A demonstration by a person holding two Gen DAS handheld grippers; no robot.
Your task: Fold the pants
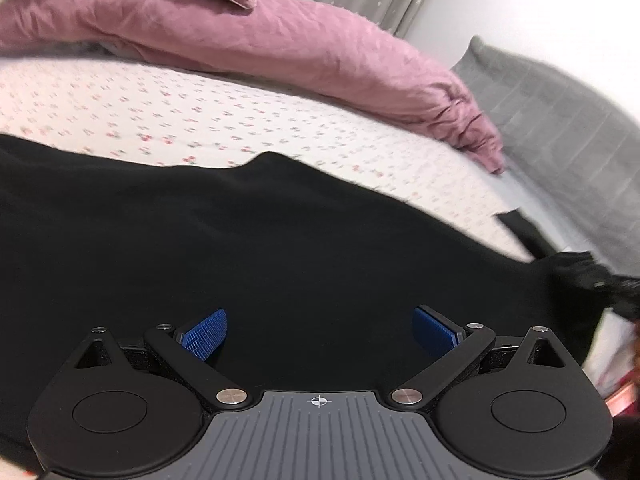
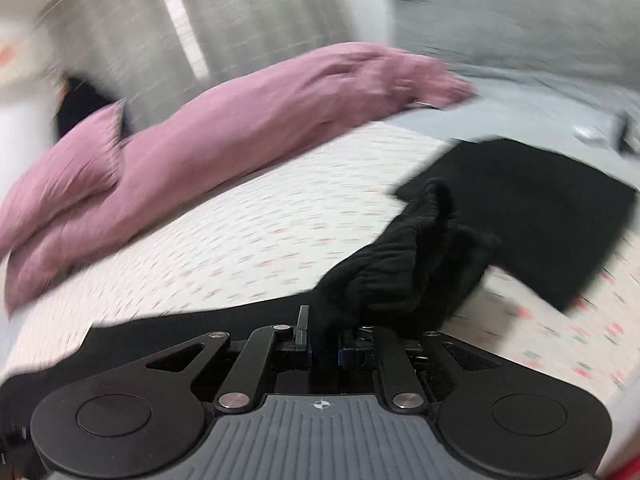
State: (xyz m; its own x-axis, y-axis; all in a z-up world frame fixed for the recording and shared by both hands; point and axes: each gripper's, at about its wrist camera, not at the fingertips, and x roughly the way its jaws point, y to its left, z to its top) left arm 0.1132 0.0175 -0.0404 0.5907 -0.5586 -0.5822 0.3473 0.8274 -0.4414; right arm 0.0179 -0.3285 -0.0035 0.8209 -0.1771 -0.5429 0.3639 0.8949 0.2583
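Black pants (image 1: pixel 260 240) lie spread across a floral bed sheet (image 1: pixel 180 108). My left gripper (image 1: pixel 320 332) hovers just over the dark cloth, its blue pads (image 1: pixel 206 334) wide apart with nothing between them. In the right wrist view my right gripper (image 2: pixel 324 340) is shut on the gathered elastic waistband of the pants (image 2: pixel 384 276), which bunches up and rises from between the jaws. Beyond it a flat black part of the pants (image 2: pixel 540 204) rests on the sheet. At the right edge of the left wrist view the lifted waistband (image 1: pixel 580 272) shows, blurred.
A pink duvet (image 1: pixel 240 36) and pillow (image 2: pixel 64 168) lie along the far side of the bed. A grey cushion (image 1: pixel 560 120) and grey bedding (image 2: pixel 520 92) sit at the far right. Curtains (image 2: pixel 120 32) hang behind. The right wrist view is motion-blurred.
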